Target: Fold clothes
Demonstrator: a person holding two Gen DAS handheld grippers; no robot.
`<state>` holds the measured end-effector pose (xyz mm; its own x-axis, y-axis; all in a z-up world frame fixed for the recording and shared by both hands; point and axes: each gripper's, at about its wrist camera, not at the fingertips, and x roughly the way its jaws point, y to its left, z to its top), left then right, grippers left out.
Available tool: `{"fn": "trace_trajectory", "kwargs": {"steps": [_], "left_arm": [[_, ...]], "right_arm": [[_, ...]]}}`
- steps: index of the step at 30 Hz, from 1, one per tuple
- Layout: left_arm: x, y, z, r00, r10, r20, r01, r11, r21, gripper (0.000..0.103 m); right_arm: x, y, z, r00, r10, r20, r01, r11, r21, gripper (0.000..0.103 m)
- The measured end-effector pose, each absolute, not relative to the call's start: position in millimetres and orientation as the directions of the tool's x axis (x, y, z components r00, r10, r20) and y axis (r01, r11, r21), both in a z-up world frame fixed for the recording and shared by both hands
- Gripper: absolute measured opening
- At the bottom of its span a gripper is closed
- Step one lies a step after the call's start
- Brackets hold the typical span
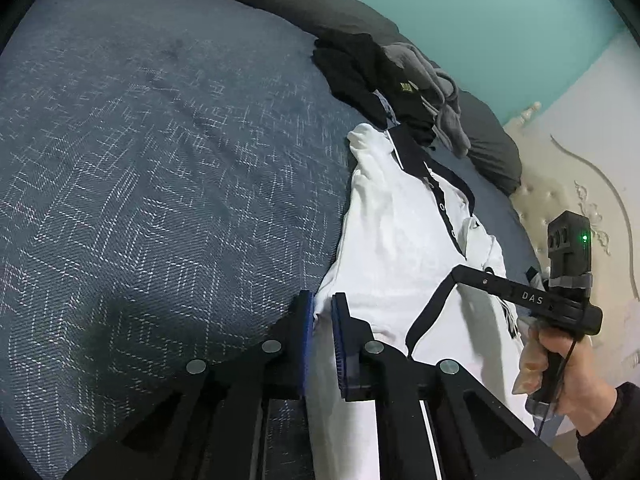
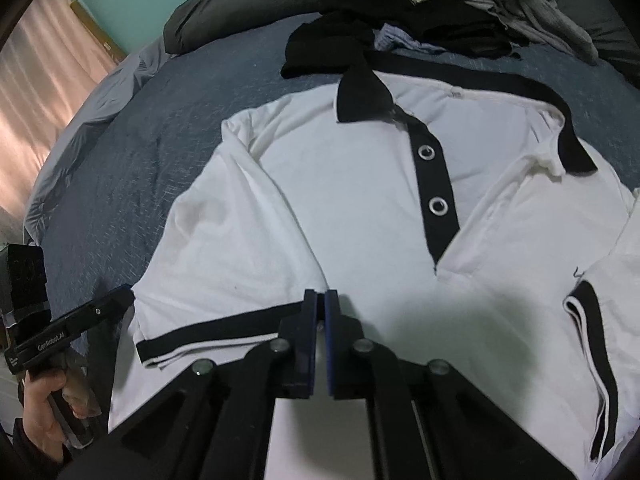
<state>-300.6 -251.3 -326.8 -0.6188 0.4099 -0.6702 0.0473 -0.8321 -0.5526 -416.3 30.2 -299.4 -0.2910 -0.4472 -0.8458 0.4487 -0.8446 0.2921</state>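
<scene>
Hand-held gripper point(image 1: 476, 280) lettering: "DAS", perhaps partial.

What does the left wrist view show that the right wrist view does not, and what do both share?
Left wrist only: the left gripper shut on the edge of the white polo shirt, the person's right hand holding the other gripper's handle, and a cream tufted headboard.
Right wrist only: the right gripper shut by the sleeve hem, the placket's two ring snaps, pink curtains, and the left hand.
Both: the shirt, the blue patterned bedspread, the pile of black and grey clothes, and the teal wall.
</scene>
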Motion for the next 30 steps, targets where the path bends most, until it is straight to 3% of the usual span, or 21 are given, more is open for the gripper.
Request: {"fn": "trace_trajectory", "kwargs": {"steps": [6,8,10,13,28,30], "left_arm": [[-299.8,-251.5,-326.8,-0.617,0.407,-0.673,0.05,-0.833,-0.55,0.01],[-299.4,-251.1,-327.0,-0.617,0.407,-0.674,0.05,-0.834,-0.55,0.01],[-299.1,-250.6,-327.1,-0.616,0.408,-0.674,0.049,-0.834,-0.55,0.01],[-299.2,-249.1,-327.5,-0.613,0.406,-0.678,0.047,-0.837,-0.545,0.01],[-301.1,-243.7,-328.7,-0.609,0.4,-0.685,0.037,-0.849,-0.528,0.01],[-300.8,-242.8,-328.7,-0.609,0.4,-0.685,0.036,-0.849,-0.527,0.01]], "right_arm": [[-427.5,31.0,-291.2,-0.282,-0.463,-0.84,0.421,-0.847,0.325,0.006],[-438.2,23.9,-279.5,-0.3,-0.48,-0.824,0.422,-0.842,0.336,0.011],[-450.0,14.9,-267.0,-0.31,-0.507,-0.804,0.427,-0.83,0.359,0.026],[-470.8,-18.8,-252.2,-0.277,-0.549,-0.789,0.461,-0.796,0.392,0.033],[-524.3,-129.8,-271.4,-0.144,-0.463,-0.875,0.509,-0.793,0.335,0.034],[-525.1,-136.3,-278.4,-0.126,-0.424,-0.897,0.519,-0.799,0.304,0.027]]}}
